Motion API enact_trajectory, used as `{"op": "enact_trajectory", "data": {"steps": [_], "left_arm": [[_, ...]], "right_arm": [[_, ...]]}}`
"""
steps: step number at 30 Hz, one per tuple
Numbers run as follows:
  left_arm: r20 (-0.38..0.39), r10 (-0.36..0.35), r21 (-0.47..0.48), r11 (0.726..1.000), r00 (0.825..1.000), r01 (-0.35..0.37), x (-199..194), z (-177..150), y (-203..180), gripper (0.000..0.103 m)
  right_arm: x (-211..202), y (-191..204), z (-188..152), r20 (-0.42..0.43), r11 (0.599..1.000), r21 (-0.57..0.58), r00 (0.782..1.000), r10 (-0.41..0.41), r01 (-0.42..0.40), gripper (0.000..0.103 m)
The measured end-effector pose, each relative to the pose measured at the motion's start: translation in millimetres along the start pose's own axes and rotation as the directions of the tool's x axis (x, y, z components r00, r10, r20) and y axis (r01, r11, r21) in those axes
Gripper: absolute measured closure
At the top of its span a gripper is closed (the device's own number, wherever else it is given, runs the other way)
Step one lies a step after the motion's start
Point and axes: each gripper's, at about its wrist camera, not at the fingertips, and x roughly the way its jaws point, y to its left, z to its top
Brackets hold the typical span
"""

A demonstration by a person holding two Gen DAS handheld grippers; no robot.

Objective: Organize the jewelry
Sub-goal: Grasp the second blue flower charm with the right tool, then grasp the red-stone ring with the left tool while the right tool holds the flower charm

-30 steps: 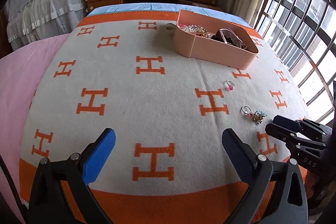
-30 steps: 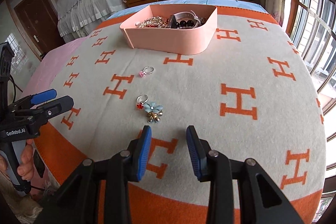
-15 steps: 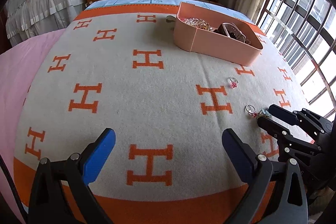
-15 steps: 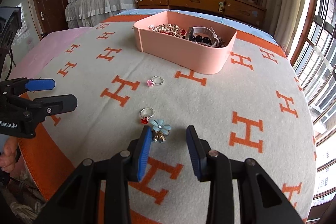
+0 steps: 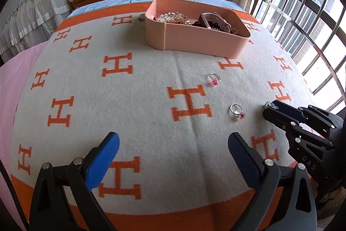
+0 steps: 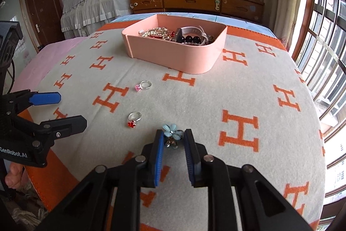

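A blue flower brooch [image 6: 173,131] lies on the H-patterned blanket [image 6: 216,101]. My right gripper [image 6: 174,134] is closing on it, and both pads touch its petals. In the left wrist view only a bit of the brooch [image 5: 268,103] shows at the right gripper's [image 5: 268,109] tips. A ring with a red stone [image 6: 134,119] [image 5: 236,112] and a ring with a pink stone [image 6: 143,86] [image 5: 214,79] lie loose. My left gripper [image 5: 173,138] [image 6: 71,108] hovers wide, closing slightly, with nothing between its fingers.
A pink box [image 5: 205,42] [image 6: 173,57] holding a gold chain, a watch and dark beads stands at the far side of the blanket. Behind the bed is a wooden dresser [image 6: 194,1]. Barred windows [image 5: 302,14] run along the right.
My right gripper moved forward around the flower brooch and its jaws narrowed onto it. My left gripper shifted nearer the rings and box.
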Motion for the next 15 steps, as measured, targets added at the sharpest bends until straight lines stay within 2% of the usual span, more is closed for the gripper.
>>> {"op": "enact_trajectory", "data": {"steps": [4, 6, 8, 15], "left_arm": [[-0.027, -0.020, 0.035, 0.999, 0.999, 0.021, 9, 10, -26, 0.027], [-0.046, -0.020, 0.039, 0.999, 0.999, 0.021, 15, 14, -36, 0.044], [-0.051, 0.003, 0.033, 0.999, 0.999, -0.001, 19, 17, -43, 0.047], [-0.079, 0.008, 0.044, 0.999, 0.997, -0.005, 17, 17, -62, 0.047]], "right_arm": [[-7, -18, -9, 0.007, 0.999, 0.052, 1.000, -0.016, 0.016, 0.084], [-10, -25, -13, 0.015, 0.997, 0.074, 1.000, -0.013, 0.011, 0.084], [-13, -30, -17, 0.024, 0.996, 0.090, 1.000, -0.003, 0.000, 0.084], [-16, -40, -22, 0.049, 0.990, 0.126, 0.997, 0.054, -0.060, 0.084]]}}
